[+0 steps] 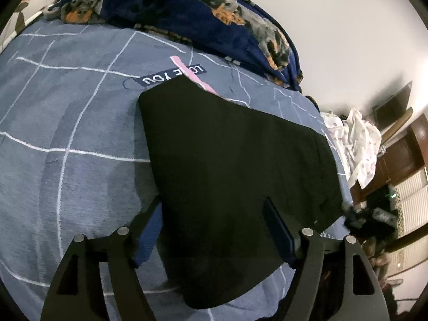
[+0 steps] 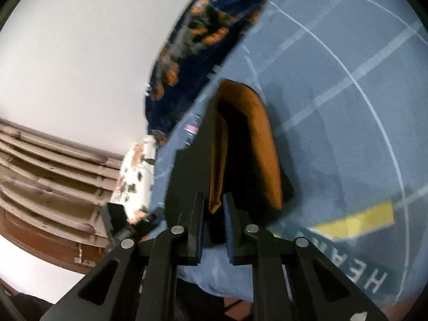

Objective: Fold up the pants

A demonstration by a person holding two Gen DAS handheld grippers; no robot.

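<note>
Two views: the left wrist camera looks down on the bed, the right wrist camera looks along lifted cloth.
Left view only: the whole dark shape of the pants (image 1: 230, 165) lying flat on the grey-blue bed cover (image 1: 67, 139), a pink strip (image 1: 191, 73) at their far edge, a navy "LOVE YOU" label (image 1: 160, 77), spotted white cloth (image 1: 355, 141) beyond the bed's right edge.
Right view only: a fold of the pants (image 2: 248, 144) raised off the cover, showing an orange-brown inner face; a yellow patch (image 2: 355, 220) and white lettering on the cover (image 2: 347, 133).
Both views: the navy blanket with orange print (image 1: 187, 10) (image 2: 203, 40) at the far side.
Left gripper (image 1: 214, 208): released, jaws spread wide over the near part of the pants, pads not pressing the cloth.
Right gripper (image 2: 215, 206): clenched on the pants' lifted edge, cloth pinched between its pads.
Pants' look: black outside, smooth and flat in the left view, doubled and blurred in the right.
</note>
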